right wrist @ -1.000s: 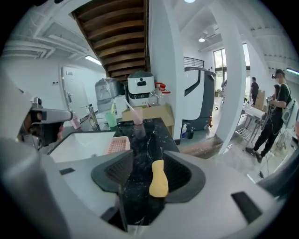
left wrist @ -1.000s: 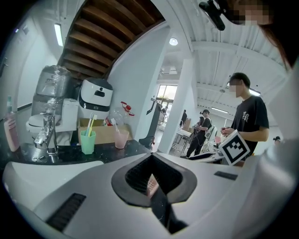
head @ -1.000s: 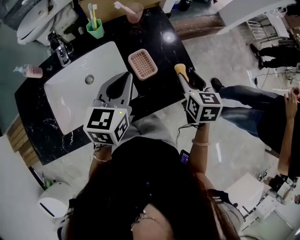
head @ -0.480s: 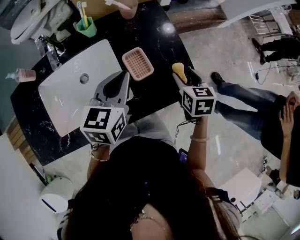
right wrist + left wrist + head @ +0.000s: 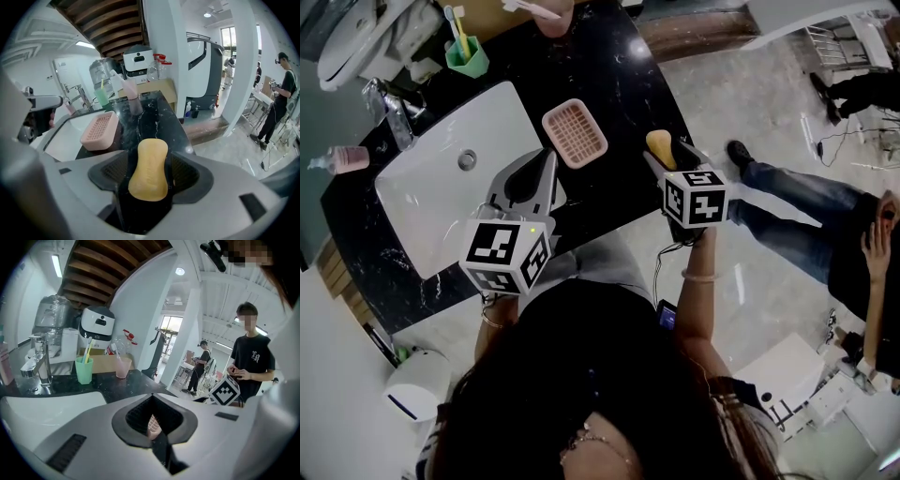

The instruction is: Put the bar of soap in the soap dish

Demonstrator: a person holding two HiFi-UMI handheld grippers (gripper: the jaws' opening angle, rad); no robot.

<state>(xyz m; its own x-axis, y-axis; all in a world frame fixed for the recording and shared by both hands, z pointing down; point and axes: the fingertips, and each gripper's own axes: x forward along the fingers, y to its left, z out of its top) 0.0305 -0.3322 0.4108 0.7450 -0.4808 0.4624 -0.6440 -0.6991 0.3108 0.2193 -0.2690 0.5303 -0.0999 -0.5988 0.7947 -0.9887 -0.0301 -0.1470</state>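
A yellow bar of soap [image 5: 660,147] lies near the right front edge of the black counter [image 5: 623,80]. My right gripper [image 5: 668,156] has come down over it. Its jaws have just been opening, and the soap [image 5: 149,168] lies between the pads with a thin gap on each side. The pink ribbed soap dish [image 5: 575,132] stands empty on the counter beside the sink, left of the soap, and also shows in the right gripper view [image 5: 99,130]. My left gripper [image 5: 549,155] hovers over the sink's right rim, jaws together and empty, pointing at the dish.
A white sink [image 5: 422,206] with a faucet [image 5: 389,108] fills the counter's left. A green cup of toothbrushes [image 5: 466,54], a pink cup [image 5: 551,17] and a pink bottle [image 5: 342,159] stand at the back. A person [image 5: 862,234] stands on the floor to the right.
Both grippers have sunk toward the counter. The right jaws have widened around the soap, which has stayed in place on the counter.
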